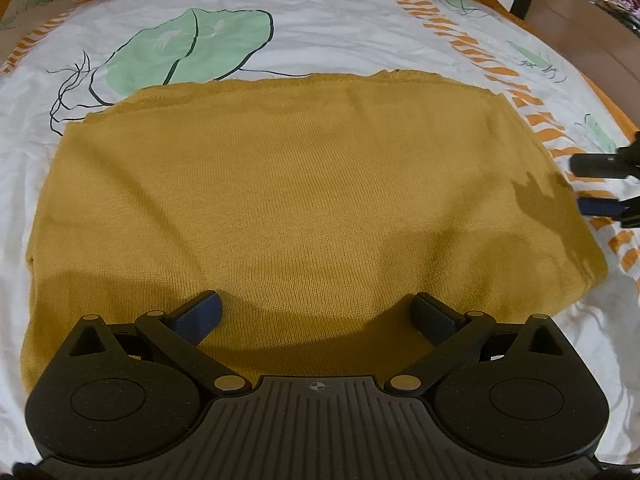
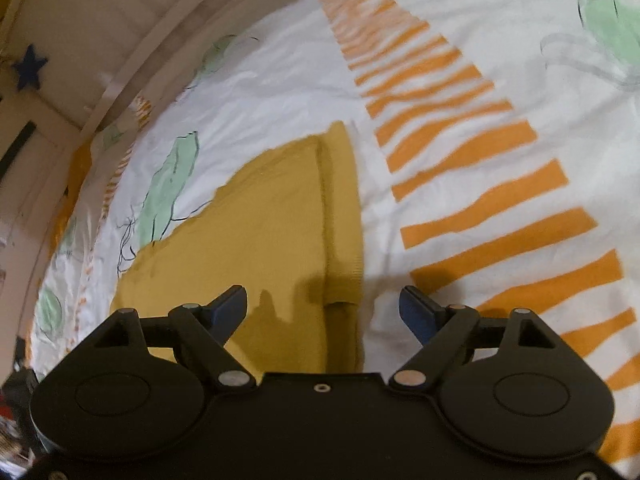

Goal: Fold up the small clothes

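A mustard-yellow knit garment point(image 1: 304, 196) lies folded into a flat rectangle on the bed. My left gripper point(image 1: 316, 312) is open and empty, just above the garment's near edge. My right gripper point(image 2: 322, 306) is open and empty, over the garment's right edge point(image 2: 340, 220), where a folded strip shows. The right gripper also shows at the right edge of the left wrist view point(image 1: 600, 188), beside the garment and apart from it.
The bed sheet point(image 1: 320, 28) is white with green leaf prints and orange stripes point(image 2: 480, 200). A wooden bed frame point(image 1: 580, 28) runs along the far right. A padded headboard or wall point(image 2: 100, 20) lies beyond the sheet in the right wrist view.
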`<control>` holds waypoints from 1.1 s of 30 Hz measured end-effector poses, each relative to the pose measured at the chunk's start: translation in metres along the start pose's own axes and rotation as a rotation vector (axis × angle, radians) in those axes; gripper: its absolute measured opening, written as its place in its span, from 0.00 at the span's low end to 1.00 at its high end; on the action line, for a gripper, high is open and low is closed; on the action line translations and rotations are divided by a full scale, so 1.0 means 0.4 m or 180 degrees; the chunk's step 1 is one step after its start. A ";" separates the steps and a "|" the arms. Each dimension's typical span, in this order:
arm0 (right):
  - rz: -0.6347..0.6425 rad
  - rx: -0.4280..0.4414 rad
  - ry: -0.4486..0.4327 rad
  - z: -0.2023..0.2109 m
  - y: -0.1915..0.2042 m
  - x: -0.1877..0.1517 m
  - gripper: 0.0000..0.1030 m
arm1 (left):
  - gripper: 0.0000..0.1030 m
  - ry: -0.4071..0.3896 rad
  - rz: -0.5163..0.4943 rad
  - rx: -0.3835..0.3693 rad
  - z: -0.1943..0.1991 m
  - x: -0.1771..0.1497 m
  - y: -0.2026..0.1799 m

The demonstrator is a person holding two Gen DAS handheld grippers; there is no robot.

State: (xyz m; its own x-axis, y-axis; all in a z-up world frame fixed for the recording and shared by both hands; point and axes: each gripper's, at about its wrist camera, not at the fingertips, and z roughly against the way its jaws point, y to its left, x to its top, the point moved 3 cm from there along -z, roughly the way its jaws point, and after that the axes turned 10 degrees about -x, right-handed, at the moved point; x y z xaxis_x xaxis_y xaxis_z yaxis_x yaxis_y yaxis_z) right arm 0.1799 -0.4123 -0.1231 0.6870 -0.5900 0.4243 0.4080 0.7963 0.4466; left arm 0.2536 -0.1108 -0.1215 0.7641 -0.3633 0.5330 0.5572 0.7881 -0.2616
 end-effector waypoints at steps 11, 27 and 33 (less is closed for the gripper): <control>-0.0066 0.0603 0.0122 -0.091 0.066 0.027 1.00 | 1.00 0.0048 0.0019 -0.0015 -0.002 0.007 0.000; -0.0063 0.0615 0.0114 -0.112 0.081 0.043 1.00 | 0.98 -0.0247 0.0376 0.0050 0.018 0.154 0.056; -0.0047 0.0624 0.0158 -0.115 0.081 0.047 1.00 | 0.98 -0.0186 0.0530 0.0284 -0.059 0.237 0.087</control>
State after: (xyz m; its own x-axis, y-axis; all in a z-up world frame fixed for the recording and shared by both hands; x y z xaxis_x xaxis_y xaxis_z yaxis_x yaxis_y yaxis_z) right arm 0.2337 -0.3913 -0.1368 0.7126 -0.5902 0.3794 0.2967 0.7435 0.5993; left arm 0.3532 -0.1295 -0.0991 0.8216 -0.1969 0.5349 0.3917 0.8768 -0.2789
